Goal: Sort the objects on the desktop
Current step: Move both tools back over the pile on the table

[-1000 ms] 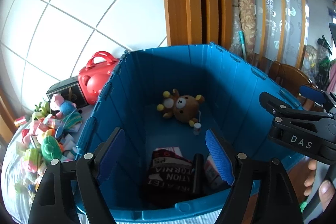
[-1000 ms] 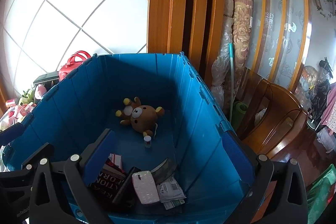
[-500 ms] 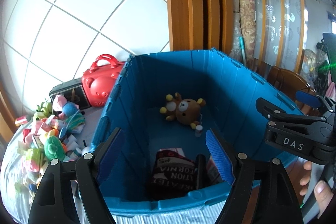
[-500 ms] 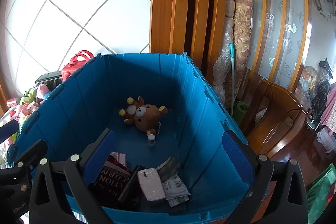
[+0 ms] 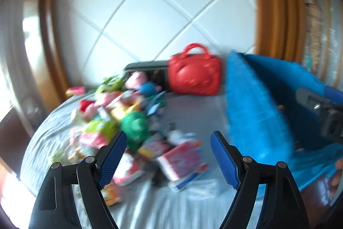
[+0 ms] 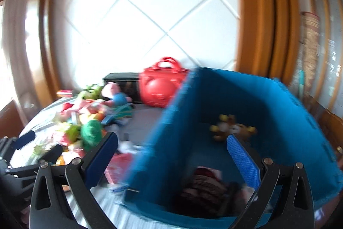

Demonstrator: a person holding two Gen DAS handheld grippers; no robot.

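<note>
Both views are motion-blurred. My left gripper (image 5: pixel 168 157) is open and empty above a pile of toys and packets (image 5: pixel 120 121) on a grey tablecloth (image 5: pixel 193 108). A pink and red packet (image 5: pixel 182 161) lies just beyond its fingers. The blue bin (image 5: pixel 255 113) stands to the right. My right gripper (image 6: pixel 172 161) is open and empty over the bin's left wall (image 6: pixel 163 143). Inside the bin lie a brown plush bear (image 6: pixel 233 129) and a dark book (image 6: pixel 205 188). The toy pile (image 6: pixel 85 121) shows at left.
A red handbag (image 5: pixel 195 74) and a black box (image 5: pixel 145 70) stand at the back by the white wall. A pink pig plush (image 5: pixel 141 81) lies in front of the box. The left gripper's body (image 6: pixel 19 169) shows at the lower left of the right wrist view.
Both grippers have swung left, away from the bin's inside. The left one now faces the toy pile on the table; the right one now faces the bin's left wall. Both stay open.
</note>
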